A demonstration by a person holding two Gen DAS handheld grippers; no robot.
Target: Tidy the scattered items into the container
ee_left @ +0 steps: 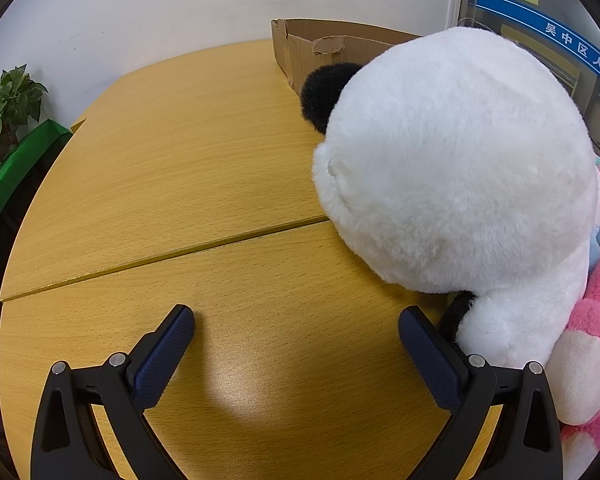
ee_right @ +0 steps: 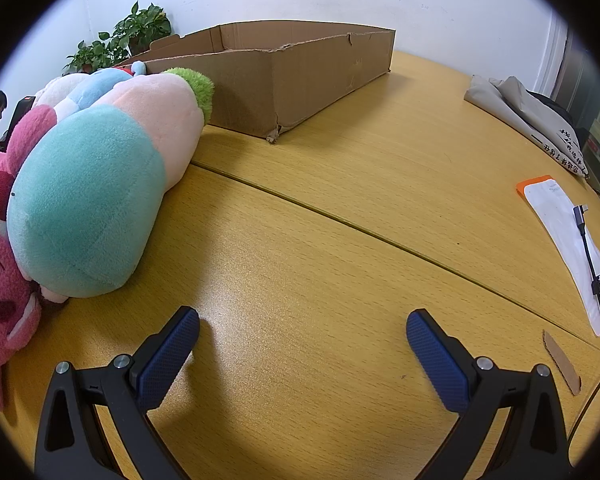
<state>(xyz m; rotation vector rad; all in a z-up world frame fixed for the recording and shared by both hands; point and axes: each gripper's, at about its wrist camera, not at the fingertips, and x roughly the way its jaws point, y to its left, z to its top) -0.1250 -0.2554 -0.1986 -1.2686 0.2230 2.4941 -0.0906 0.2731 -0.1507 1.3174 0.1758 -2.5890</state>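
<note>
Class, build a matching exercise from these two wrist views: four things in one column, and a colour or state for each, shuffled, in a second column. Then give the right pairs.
Things
1. panda plush
2. cardboard box
3. teal and peach plush
4. left claw

Descriptions
A. brown, open-topped, torn at the rim
B. white with a black ear
C. open, empty, above the table
D. lying on its side, green tuft toward the box

Pairs: 1-B, 2-A, 3-D, 4-C

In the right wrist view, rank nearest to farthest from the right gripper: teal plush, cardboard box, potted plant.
From the right gripper:
1. Teal plush, left, on the table.
2. Cardboard box, ahead, centre.
3. Potted plant, far left, behind the box.
</note>
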